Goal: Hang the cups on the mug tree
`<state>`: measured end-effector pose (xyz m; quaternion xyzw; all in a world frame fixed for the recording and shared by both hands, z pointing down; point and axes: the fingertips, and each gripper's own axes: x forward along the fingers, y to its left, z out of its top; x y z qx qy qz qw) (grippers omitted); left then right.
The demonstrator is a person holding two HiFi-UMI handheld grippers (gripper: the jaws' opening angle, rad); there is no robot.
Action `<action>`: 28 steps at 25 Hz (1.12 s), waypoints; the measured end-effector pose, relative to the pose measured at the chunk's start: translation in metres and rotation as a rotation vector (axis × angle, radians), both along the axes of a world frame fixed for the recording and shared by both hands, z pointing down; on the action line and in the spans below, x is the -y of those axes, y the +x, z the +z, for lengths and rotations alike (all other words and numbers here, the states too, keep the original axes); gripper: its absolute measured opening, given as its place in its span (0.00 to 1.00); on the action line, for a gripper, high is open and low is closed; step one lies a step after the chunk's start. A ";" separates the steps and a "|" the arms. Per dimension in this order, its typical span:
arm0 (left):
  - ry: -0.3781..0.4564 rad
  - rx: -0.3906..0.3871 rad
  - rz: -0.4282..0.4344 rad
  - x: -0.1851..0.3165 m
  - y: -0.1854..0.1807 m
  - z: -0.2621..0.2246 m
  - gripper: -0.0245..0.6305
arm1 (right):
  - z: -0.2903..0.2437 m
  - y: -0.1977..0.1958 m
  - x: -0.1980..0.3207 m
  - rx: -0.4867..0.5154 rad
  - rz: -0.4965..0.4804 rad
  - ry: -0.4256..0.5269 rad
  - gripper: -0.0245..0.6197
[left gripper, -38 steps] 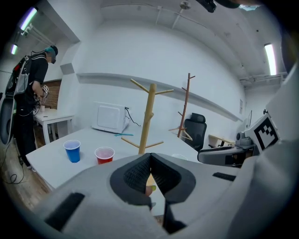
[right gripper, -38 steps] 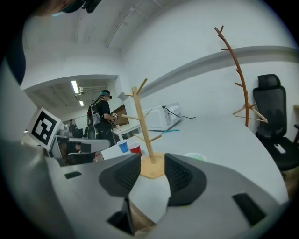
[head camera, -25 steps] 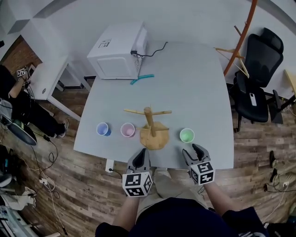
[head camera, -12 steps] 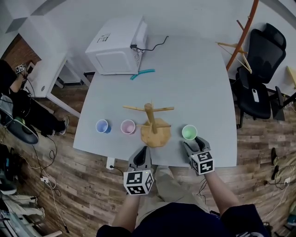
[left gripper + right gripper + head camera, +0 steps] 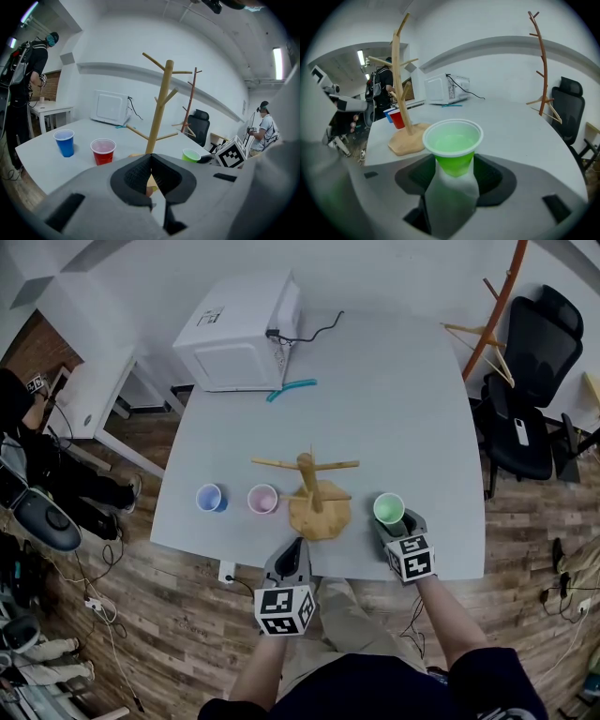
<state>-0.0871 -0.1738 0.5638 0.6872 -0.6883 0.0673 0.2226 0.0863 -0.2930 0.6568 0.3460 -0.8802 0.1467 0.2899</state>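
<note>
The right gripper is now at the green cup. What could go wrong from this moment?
The right gripper has just been opening its jaws; they stand apart around the green cup, not pressing it.
1. The cup looks thin and light: one pad touching first could tip it, and a hard squeeze could crush it.
2. The mug tree stands close beside; swinging the cup over could knock a branch.

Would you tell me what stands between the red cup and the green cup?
The wooden mug tree stands between the red cup and green cup, clearest in the head view.
</note>
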 end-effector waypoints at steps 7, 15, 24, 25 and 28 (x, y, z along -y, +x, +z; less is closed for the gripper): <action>0.002 0.003 -0.004 0.000 0.000 0.000 0.07 | 0.001 0.000 0.003 -0.018 0.008 0.014 0.40; -0.002 0.007 -0.005 -0.003 0.002 -0.002 0.07 | -0.007 0.003 0.000 -0.022 -0.004 0.028 0.40; 0.014 0.009 0.004 -0.006 0.010 -0.008 0.07 | -0.029 0.006 -0.006 -0.047 -0.034 0.068 0.40; 0.015 0.010 0.004 -0.006 0.010 -0.009 0.07 | -0.033 0.006 -0.006 -0.051 -0.038 0.075 0.40; 0.020 0.012 0.006 -0.007 0.012 -0.013 0.07 | -0.046 0.005 -0.007 -0.065 -0.051 0.093 0.40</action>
